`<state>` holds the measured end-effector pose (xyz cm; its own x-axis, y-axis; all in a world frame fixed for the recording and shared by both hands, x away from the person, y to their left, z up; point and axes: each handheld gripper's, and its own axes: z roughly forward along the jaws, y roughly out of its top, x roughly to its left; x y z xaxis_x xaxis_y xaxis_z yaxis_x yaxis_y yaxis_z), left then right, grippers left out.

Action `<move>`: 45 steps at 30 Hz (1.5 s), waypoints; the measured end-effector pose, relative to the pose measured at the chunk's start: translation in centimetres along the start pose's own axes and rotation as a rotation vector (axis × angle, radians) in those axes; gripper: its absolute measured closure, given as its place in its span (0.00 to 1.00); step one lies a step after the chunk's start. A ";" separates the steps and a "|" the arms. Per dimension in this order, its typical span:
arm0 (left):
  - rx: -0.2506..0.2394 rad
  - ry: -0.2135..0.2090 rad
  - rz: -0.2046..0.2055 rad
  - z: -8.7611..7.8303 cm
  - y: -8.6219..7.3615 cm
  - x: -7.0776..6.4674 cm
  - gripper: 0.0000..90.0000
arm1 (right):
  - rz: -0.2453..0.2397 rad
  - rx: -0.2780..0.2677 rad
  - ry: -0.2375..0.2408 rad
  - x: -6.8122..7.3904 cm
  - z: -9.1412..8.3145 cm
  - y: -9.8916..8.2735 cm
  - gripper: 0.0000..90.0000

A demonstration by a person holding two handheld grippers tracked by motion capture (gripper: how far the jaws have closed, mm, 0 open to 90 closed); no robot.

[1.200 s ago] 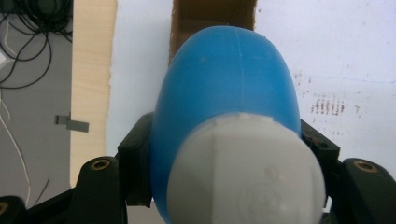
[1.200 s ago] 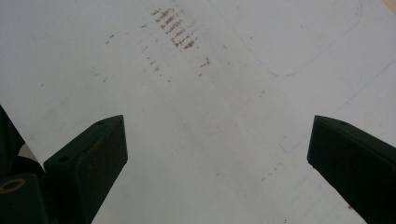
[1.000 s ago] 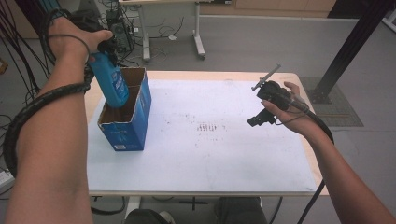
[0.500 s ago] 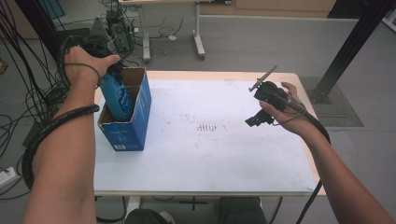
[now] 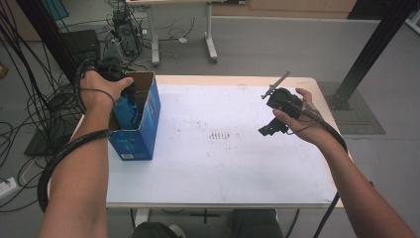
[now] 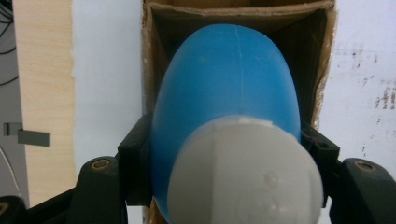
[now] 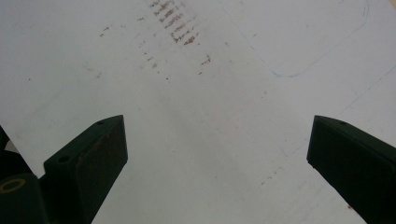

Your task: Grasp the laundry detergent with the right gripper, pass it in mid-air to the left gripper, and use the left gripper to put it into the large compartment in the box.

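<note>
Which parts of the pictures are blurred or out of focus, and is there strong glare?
Left gripper view: the white cap is soft and out of focus, the blue bottle slightly sharper. Right gripper view: table marks are mildly blurred. High view: even light, no strong glare.

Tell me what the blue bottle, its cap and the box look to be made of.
Blue bottle: likely moulded plastic, smooth with a faint sheen and a seam line down the middle. White cap: probably plastic too, matte, faceted edge. Box: cardboard, blue printed outside, raw brown inside with rough torn rims.
</note>
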<state>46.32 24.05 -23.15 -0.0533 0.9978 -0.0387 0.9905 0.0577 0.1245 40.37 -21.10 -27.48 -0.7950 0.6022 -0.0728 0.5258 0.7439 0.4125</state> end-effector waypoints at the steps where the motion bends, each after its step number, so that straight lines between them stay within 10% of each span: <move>1: -0.002 0.000 0.001 0.2 0.0 0.0 0.41 | 0.002 0.002 0.000 0.0 0.1 0.0 0.06; 45: 0.007 0.022 0.059 3.7 -0.8 -0.7 0.41 | 0.004 0.020 -0.002 -0.1 0.7 -0.2 0.06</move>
<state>46.02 23.20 -26.88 0.0025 1.0000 -0.0097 0.9929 -0.0014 0.1186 40.57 -21.10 -28.16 -0.7919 0.6062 -0.0731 0.5353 0.7468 0.3946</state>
